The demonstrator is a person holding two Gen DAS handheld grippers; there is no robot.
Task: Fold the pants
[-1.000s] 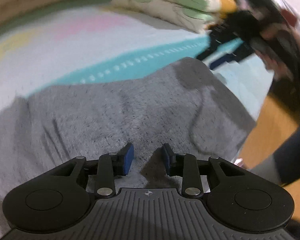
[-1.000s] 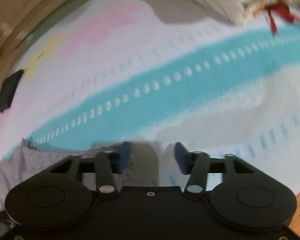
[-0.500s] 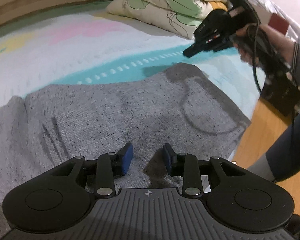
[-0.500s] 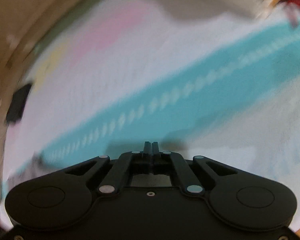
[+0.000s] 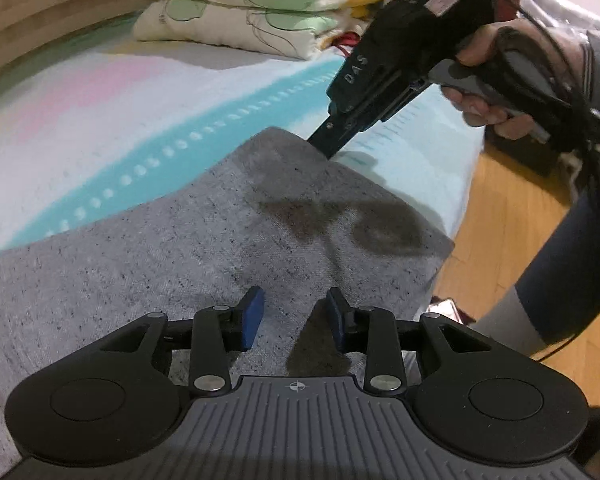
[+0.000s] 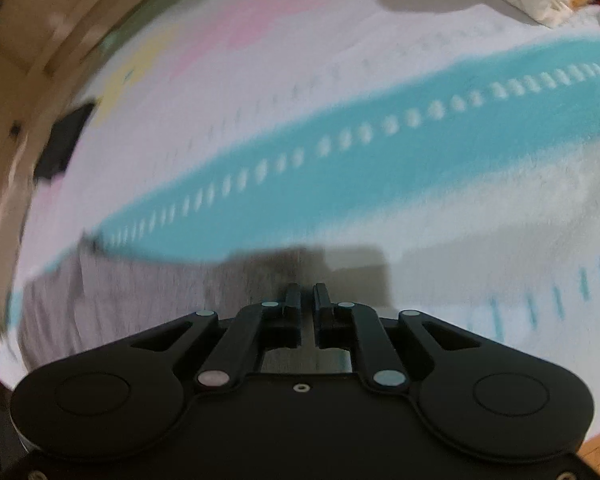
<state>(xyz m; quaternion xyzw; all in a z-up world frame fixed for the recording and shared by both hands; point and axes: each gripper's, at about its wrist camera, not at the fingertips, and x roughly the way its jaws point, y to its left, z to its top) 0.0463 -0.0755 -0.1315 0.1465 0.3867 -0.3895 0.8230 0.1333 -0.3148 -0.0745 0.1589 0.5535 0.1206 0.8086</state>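
Note:
Grey pants [image 5: 180, 248] lie flat on the bed, reaching to its right edge. My left gripper [image 5: 296, 316] hovers low over them, open, its blue pads [image 5: 252, 316] apart and gripping nothing. My right gripper [image 5: 327, 148], held by a person's hand [image 5: 496, 80], points down at the pants' far corner. In the right wrist view the right gripper [image 6: 306, 292] has a narrow gap and its jaws are opening. The pants' edge [image 6: 140, 292] lies just under and left of its tips. I cannot tell whether cloth is between them.
The bed sheet [image 5: 100, 120] is white with a teal dotted band, pink and yellow patches. Folded quilts [image 5: 240, 4] are stacked at the far side. Wooden floor [image 5: 512, 248] lies right of the bed edge. A black object [image 6: 64, 144] sits at the far left.
The right gripper closed in the air, came down to the pants' far corner, and now shows a small gap. My left gripper shifted over the pants and stayed open.

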